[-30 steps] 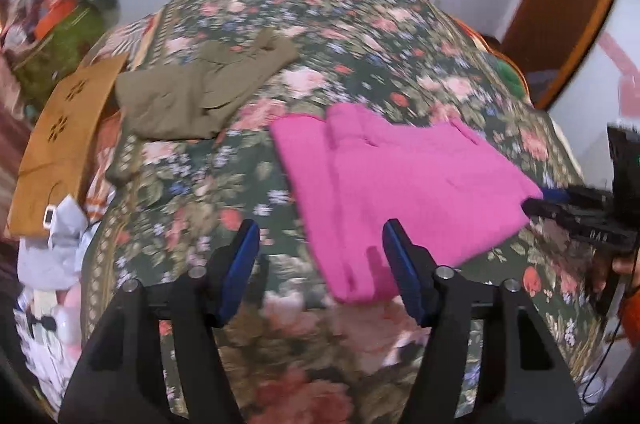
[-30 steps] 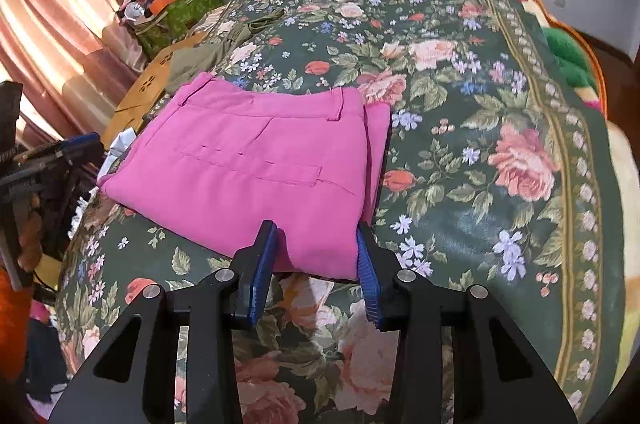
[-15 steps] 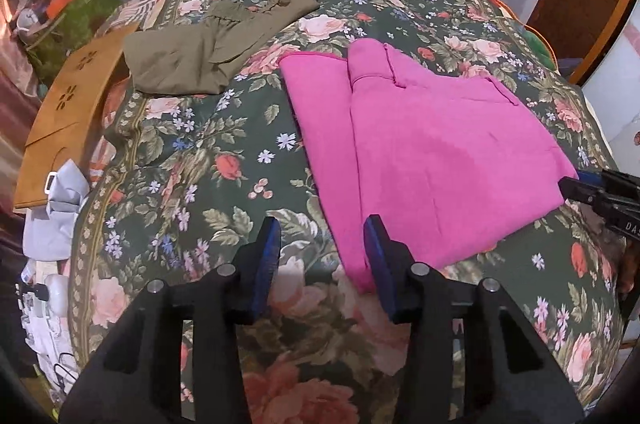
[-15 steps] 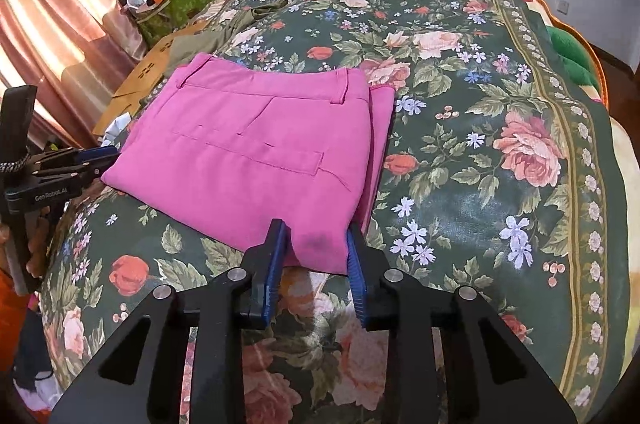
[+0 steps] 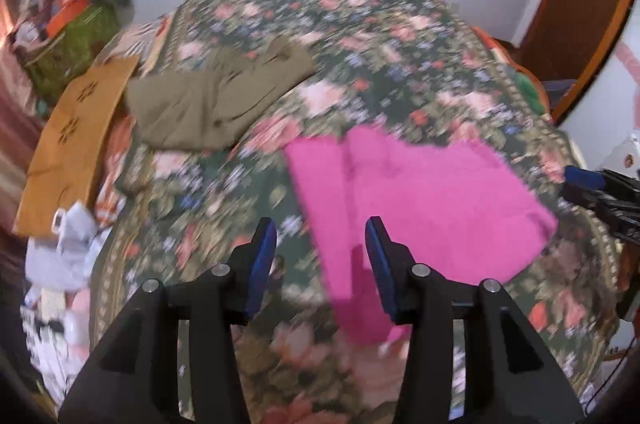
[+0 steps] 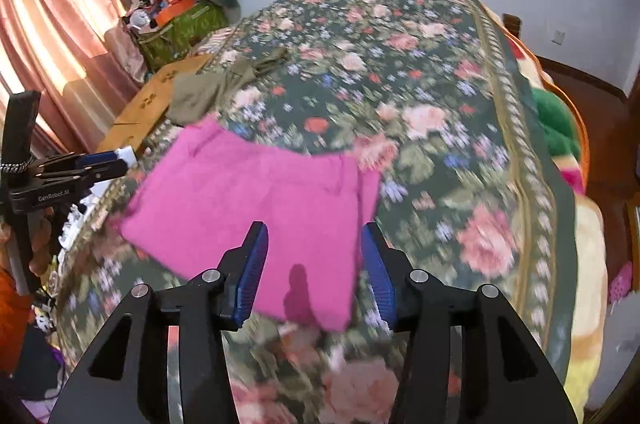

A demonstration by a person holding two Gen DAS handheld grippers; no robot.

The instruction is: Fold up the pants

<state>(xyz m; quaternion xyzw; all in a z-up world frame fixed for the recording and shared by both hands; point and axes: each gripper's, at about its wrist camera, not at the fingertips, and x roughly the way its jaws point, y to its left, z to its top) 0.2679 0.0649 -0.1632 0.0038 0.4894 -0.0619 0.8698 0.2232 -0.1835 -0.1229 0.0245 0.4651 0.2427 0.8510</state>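
Floral bedspread [image 6: 460, 128] covered the bed and filled both views; frames were motion-blurred. Nearest the lens in the left wrist view, the left hand-held gripper [image 5: 322, 256] had its blue pads spread apart w/ nothing between them, hovering above the near corner of the pink pants [image 5: 420, 208] w/o touching. Same in the right wrist view: the right hand-held gripper [image 6: 314, 262] was spread wide, empty, held over the near edge of the pants [image 6: 260, 216].

Pants lay flat on the bedspread as a compact rectangle, approx. centre of the near part of the bed, waistband along the far edge, one narrow layer peeking out at 3 o'clock in the right view. Judging by that shape, legs looked already doubled up, so the fold seemed mostly or fully done; prob. only a final tidy or stacking left, though can't tell if another fold was intended.

Further back, at approx. 11 o'clock, olive-green pants [image 5: 216, 104] lay folded near the bed's edge, well apart from the pink ones. Beyond that edge, a brown cardboard piece [image 5: 76, 140], then a green basket [image 6: 180, 32] of clutter by the wall and pink curtains [image 6: 52, 36].
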